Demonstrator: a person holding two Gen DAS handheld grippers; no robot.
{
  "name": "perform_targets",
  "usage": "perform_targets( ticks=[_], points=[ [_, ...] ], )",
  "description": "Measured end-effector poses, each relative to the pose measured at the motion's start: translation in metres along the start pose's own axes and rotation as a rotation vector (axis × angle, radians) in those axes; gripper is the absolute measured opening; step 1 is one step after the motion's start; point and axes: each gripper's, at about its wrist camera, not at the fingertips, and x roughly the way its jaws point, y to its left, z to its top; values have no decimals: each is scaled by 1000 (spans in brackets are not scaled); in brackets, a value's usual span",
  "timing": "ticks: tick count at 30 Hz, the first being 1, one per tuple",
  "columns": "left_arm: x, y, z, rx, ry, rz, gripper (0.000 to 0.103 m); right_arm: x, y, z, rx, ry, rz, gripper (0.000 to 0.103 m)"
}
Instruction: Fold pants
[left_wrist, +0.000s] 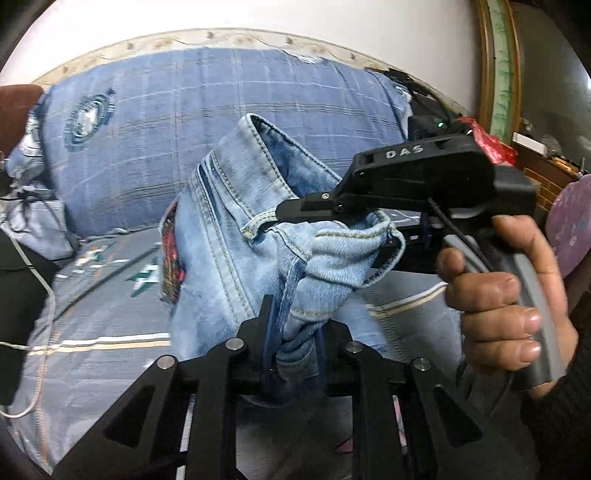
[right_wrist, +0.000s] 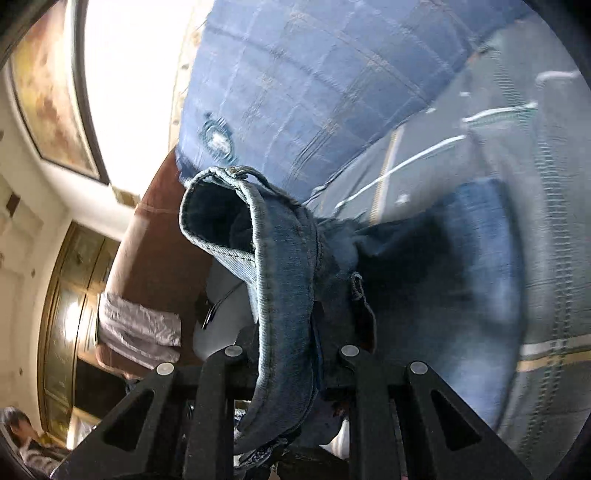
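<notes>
Light blue denim pants hang in the air above a bed. My left gripper is shut on a bunched part of the waistband. My right gripper reaches in from the right in the left wrist view, held by a hand, and is shut on the waistband a little further up. In the right wrist view the thick waistband runs between the fingers of my right gripper, and the pants hang blurred to the right.
A large blue checked pillow lies behind the pants on a grey patterned bedsheet. A white cable runs along the left. A brown headboard and a gold-framed picture show in the right wrist view.
</notes>
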Motion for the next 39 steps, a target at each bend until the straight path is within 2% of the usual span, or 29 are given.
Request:
perform_targets(
  ticks=[4, 6, 10, 12, 13, 14, 15, 16, 18, 19, 21, 23, 24, 25, 26, 27, 30, 32, 34, 35, 37, 39],
  points=[
    [16, -11, 7, -25, 52, -48, 24, -17, -32, 2, 62, -23, -6, 20],
    [29, -18, 4, -16, 107, -60, 26, -22, -52, 4, 106, -17, -41, 27],
    [42, -34, -7, 53, 207, -62, 30, -32, -65, 4, 123, -24, -224, 38],
    [31, -36, -6, 59, 206, -101, 34, -51, -53, 6, 85, -104, -227, 44],
    [24, -33, -5, 34, 197, -154, 47, -62, -40, 7, 40, -156, -219, 59],
    [14, -27, -2, -14, 178, -236, 63, -70, -30, 6, -1, -190, -204, 67],
    [2, -21, 1, -66, 142, -298, 69, -76, -19, 5, -49, -218, -177, 67],
    [-8, -16, 5, -90, 108, -325, 75, -79, -11, 3, -82, -225, -146, 68],
    [-21, -9, 11, -106, 63, -343, 76, -71, -4, 2, -104, -186, -130, 68],
    [-22, -5, 13, -126, 63, -337, 76, -64, -5, 1, -107, -163, -164, 68],
    [-15, 10, 14, -209, 77, -309, 76, -53, -13, 0, -105, -127, -223, 68],
    [-6, 21, 12, -260, 107, -239, 76, -41, -17, -1, -98, -72, -265, 68],
    [0, 26, 10, -283, 124, -203, 76, -35, -17, -2, -104, -51, -303, 63],
    [5, 32, 8, -304, 133, -185, 76, -33, -20, -6, -125, -29, -345, 35],
    [8, 36, 7, -325, 146, -170, 76, -27, -19, -9, -144, -1, -367, 11],
    [9, 39, 6, -345, 155, -162, 76, -25, -14, -13, -154, 20, -374, 11],
    [8, 45, 4, -379, 163, -126, 76, -30, 6, -29, -229, 4, -450, 10],
    [15, 47, -2, -389, 206, -103, 76, -27, -9, -38, -196, 15, -527, 10],
    [32, 44, -8, -358, 281, -53, 75, -11, -37, -38, -130, 78, -589, 13],
    [37, 41, -8, -333, 298, -33, 75, -4, -51, -38, -73, 115, -580, 13],
    [39, 30, -9, -247, 298, 34, 75, -4, -53, -33, -58, 94, -560, 16],
    [39, 28, -10, -226, 298, 49, 75, -3, -56, -31, -50, 78, -560, 18]
  ],
)
